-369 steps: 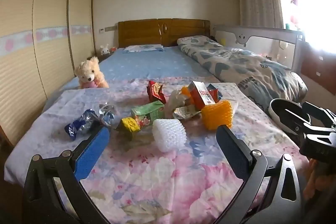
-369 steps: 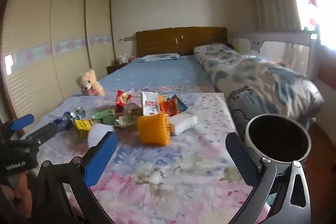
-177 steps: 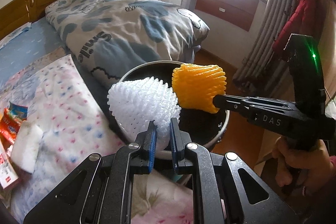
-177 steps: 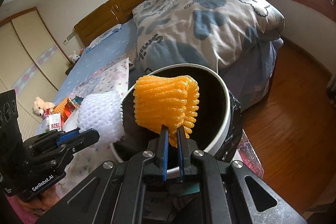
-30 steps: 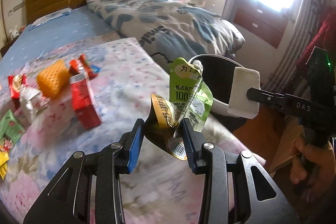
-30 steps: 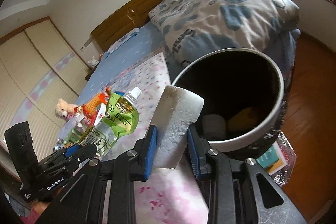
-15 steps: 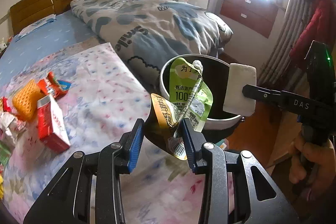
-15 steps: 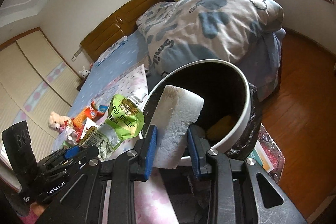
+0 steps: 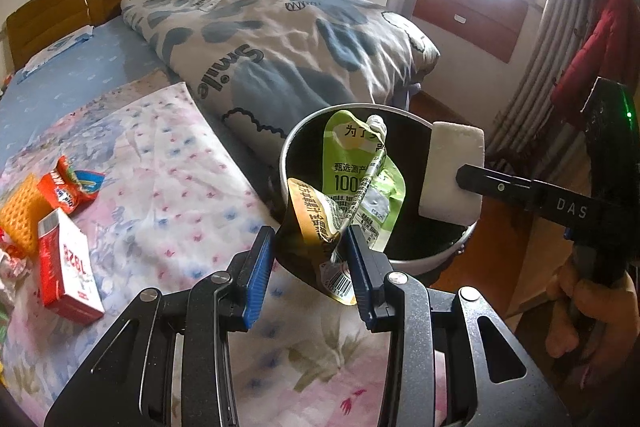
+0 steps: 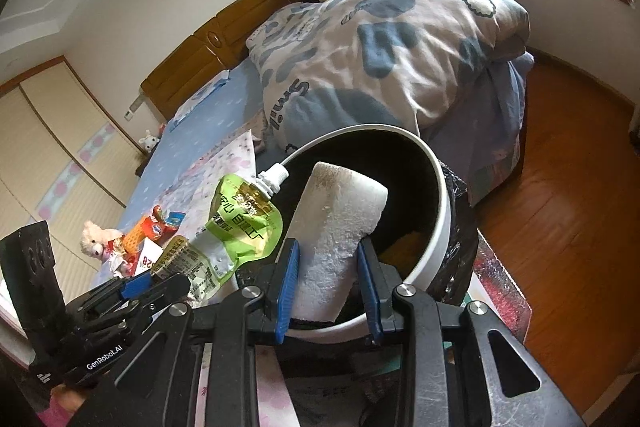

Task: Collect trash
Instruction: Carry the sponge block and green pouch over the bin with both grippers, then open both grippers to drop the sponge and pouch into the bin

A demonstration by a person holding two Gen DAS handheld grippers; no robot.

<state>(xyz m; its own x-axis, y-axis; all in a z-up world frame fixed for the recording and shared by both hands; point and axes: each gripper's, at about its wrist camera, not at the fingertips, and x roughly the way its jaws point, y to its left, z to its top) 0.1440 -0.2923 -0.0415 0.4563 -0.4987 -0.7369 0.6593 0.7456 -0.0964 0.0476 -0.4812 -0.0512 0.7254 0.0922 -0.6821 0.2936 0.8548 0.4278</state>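
Both wrist views angled down, close over bin (image 9: 432, 257) (image 10: 438, 195) beside bed (image 9: 168, 163); left view faces window, right view faces headboard (image 10: 224, 39); shared: bin, pouch (image 9: 360, 179) (image 10: 244, 227), foam block (image 9: 452, 175) (image 10: 340, 227).

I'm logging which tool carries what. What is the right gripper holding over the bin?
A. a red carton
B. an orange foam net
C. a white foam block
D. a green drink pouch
C: the right gripper is clamped on the white foam block above the bin; the left gripper has the green drink pouch.
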